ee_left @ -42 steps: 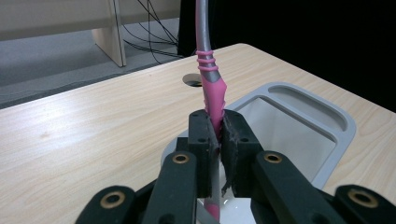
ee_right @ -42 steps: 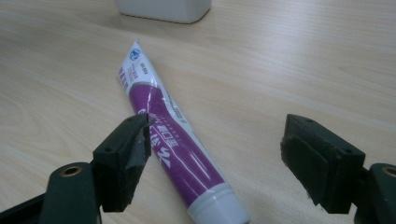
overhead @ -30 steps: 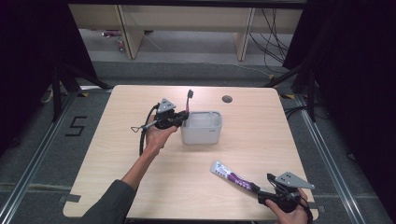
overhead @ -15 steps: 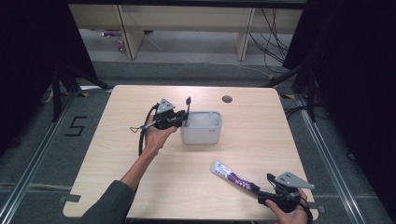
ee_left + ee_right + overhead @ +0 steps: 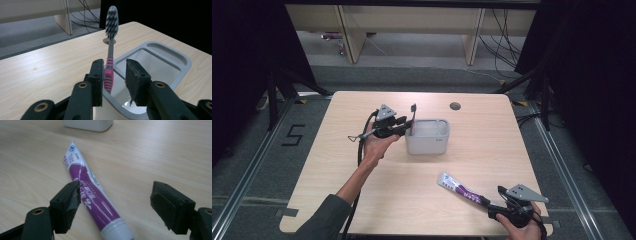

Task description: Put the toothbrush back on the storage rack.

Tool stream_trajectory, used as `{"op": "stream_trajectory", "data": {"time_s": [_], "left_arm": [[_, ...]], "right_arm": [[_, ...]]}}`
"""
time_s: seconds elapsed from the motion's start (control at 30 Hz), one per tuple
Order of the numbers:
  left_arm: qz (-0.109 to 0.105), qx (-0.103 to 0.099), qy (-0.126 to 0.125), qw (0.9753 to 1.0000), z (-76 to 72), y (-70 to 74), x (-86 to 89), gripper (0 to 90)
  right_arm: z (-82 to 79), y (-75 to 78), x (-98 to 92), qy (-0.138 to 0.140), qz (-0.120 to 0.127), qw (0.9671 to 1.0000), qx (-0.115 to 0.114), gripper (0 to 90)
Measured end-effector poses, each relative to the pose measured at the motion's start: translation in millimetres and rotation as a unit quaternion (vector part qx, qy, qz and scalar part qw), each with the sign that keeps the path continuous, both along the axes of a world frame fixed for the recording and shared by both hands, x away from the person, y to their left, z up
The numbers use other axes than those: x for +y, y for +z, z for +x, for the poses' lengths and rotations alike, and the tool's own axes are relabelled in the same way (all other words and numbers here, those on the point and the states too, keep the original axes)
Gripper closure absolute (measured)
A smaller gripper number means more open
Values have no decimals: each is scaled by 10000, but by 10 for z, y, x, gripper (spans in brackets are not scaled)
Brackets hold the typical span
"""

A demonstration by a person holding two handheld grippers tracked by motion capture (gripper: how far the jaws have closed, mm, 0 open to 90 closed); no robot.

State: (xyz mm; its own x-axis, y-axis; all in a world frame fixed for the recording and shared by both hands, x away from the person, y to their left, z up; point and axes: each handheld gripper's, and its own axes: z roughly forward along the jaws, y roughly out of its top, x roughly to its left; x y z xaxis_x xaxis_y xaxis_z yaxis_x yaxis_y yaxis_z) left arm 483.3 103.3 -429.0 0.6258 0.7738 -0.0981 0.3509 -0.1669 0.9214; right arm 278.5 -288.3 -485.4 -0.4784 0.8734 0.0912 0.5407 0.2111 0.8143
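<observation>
A grey and pink toothbrush [image 5: 111,47] stands upright with its handle down inside a grey rectangular container [image 5: 180,65], at that container's left end [image 5: 427,146]. My left gripper [image 5: 115,68] is open around the handle: the brush [image 5: 413,113] leans on one pad and the other pad stands clear of it. In the high view the left gripper [image 5: 404,129] sits at the container's left rim. A purple and white toothpaste tube [image 5: 85,188] lies flat on the table. My right gripper [image 5: 116,195] is open over its cap end, near the table's front right [image 5: 491,205], beside the tube [image 5: 459,188].
The wooden table [image 5: 512,150] has a round cable hole [image 5: 455,106] at the back. Wooden shelving and cables stand on the floor beyond the far edge. The right hand is close to the table's front edge.
The left gripper has lowered the toothbrush slightly into the container and its jaws have parted from the handle. The right gripper and the tube have not moved.
</observation>
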Motion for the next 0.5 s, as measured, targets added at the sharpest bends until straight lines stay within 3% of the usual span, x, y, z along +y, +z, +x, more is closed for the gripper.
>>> {"op": "stream_trajectory", "data": {"time_s": [0.5], "left_arm": [[51, 94, 124, 9999, -58, 87, 61, 457]], "right_arm": [[1, 0, -1, -17, -1, 10000, 7, 248]]}}
